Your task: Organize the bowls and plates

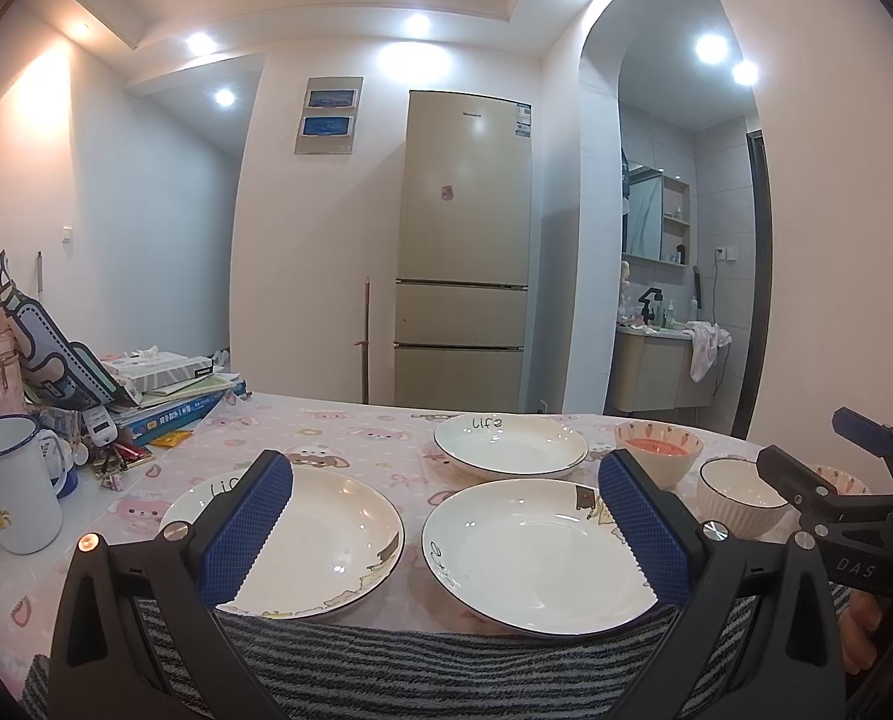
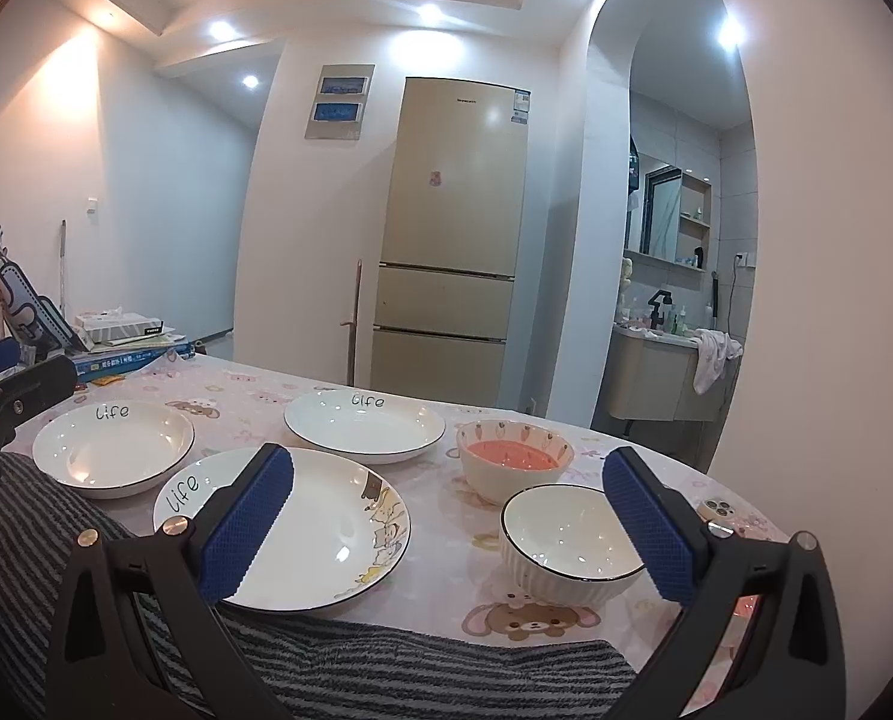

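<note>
Striped cloth (image 1: 446,672) nearest; phone (image 2: 716,509) only in right view

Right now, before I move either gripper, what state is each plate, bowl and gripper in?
Left gripper: open, empty.
Right gripper: open, empty.
Near-left plate: upright, empty, unstacked.
Near-centre cartoon plate: upright, empty, unstacked.
Far plate: upright, empty, unstacked.
Carrot-print bowl: upright, pink-orange inside.
Ribbed white bowl: upright, empty.
Enamel mug: upright.
</note>
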A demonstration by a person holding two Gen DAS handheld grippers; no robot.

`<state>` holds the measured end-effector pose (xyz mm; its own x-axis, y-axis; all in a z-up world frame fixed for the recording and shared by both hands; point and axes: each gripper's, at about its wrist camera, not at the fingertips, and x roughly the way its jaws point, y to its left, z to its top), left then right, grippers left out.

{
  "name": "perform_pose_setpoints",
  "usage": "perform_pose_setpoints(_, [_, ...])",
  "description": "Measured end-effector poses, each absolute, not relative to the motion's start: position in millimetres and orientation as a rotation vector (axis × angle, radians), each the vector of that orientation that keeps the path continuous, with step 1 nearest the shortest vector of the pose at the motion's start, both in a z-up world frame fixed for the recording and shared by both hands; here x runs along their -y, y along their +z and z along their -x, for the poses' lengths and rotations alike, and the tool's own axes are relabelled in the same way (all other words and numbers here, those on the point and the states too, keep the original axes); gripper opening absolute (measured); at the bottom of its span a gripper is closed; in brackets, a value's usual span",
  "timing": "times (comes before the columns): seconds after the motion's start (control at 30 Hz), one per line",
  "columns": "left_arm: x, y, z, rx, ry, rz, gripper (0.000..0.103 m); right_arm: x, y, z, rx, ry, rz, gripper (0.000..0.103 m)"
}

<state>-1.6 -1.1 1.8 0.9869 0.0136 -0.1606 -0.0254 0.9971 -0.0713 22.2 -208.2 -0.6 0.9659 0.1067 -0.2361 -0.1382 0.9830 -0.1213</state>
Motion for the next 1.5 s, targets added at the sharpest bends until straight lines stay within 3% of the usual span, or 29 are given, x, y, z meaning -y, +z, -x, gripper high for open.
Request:
perform_pose_setpoints(0.8, [2.6, 5.5, 4.7, -0.156, 0.026, 0.067, 0.103, 212.4, -0.9, -21.7, -0.214, 0.125, 0.117, 0.103])
perform_pose_setpoints(0.93, [2.3, 12.8, 16.7, -0.089, 0.002, 0.068, 0.103, 217.6, 1.1, -21.6, -0.217, 0.159, 0.088, 0.103])
perform_pose_setpoints(1.23, [19.8, 23.8, 9.7, -0.165, 0.115, -0.094, 0.103, 208.1, 27.6, -8.0, -0.176, 0.195, 0.158, 0.103])
perform_pose_setpoints(1.5, [26.2, 39.2, 28.2, -0.095, 0.134, -0.094, 0.103, 198.2, 44.0, 8.5, -0.185, 0.299, 0.054, 0.103])
